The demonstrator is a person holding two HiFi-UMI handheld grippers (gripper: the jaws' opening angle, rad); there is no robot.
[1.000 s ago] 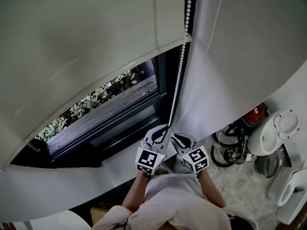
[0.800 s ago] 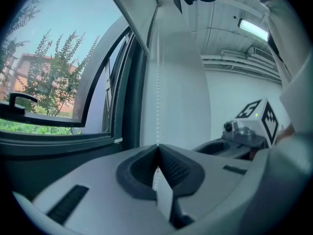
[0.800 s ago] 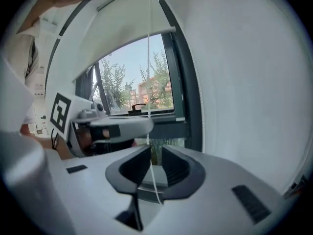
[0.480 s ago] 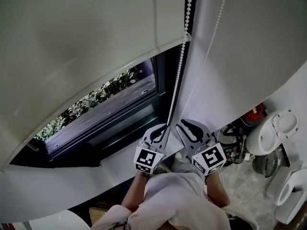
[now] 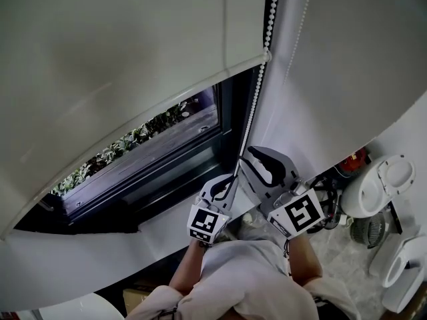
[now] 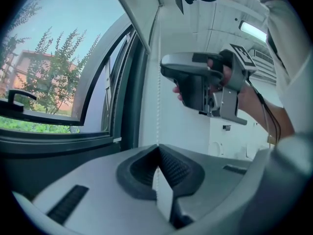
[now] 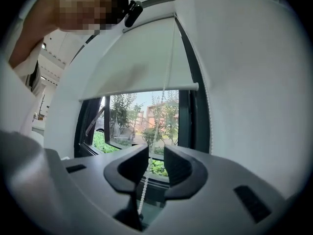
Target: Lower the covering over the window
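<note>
Roller blind (image 5: pixel 120 65): plain off-white, no print. Bead chain (image 5: pixel 255 102): white beads. Window frame (image 5: pixel 233 119): black. Outside, greenery (image 7: pixel 105 143) is bright green and sky (image 6: pixel 73 9) is pale blue. Left hand-held gripper (image 6: pixel 157 148) and right hand-held gripper (image 7: pixel 156 155): light grey shells, black ribbed pads. Marker cube (image 5: pixel 205 224) on each: black squares on white. Wall (image 5: pixel 333 79) at right: white. Far right: red item (image 5: pixel 358 157), white appliance (image 5: pixel 383 182). Floor (image 5: pixel 333 259): grey, marbled.
</note>
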